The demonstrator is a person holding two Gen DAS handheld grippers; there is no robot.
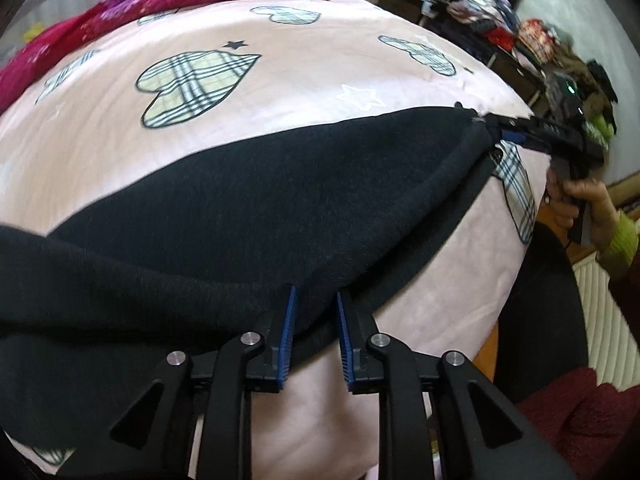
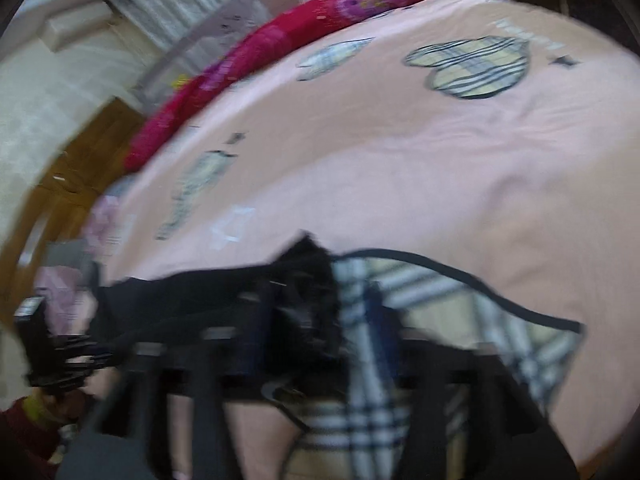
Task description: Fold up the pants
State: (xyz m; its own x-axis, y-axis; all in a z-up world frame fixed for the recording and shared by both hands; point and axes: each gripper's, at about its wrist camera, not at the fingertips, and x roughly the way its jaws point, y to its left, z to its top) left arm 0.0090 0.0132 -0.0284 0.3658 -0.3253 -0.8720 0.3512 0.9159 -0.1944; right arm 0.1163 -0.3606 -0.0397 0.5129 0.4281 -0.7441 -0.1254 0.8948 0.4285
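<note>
Black fleece pants (image 1: pixel 248 200) lie stretched across a pink bedspread (image 1: pixel 304 80) with plaid hearts. My left gripper (image 1: pixel 316 304) is at the near hem, its blue-padded fingers (image 1: pixel 289 320) a little apart with a fold of the black cloth between them. My right gripper (image 1: pixel 496 128) is far right in the left wrist view, shut on the pants' far corner. The right wrist view is blurred: the right gripper (image 2: pixel 320 320) holds a bunch of black cloth (image 2: pixel 304 300), and the left gripper (image 2: pixel 68 356) shows at the left edge.
A red floral blanket (image 1: pixel 160 4) lies along the bed's far side. Piles of clothes on furniture (image 1: pixel 500 16) stand beyond the bed at right. A white radiator (image 1: pixel 608 320) and a dark chair (image 1: pixel 540 320) are at the bed's right edge.
</note>
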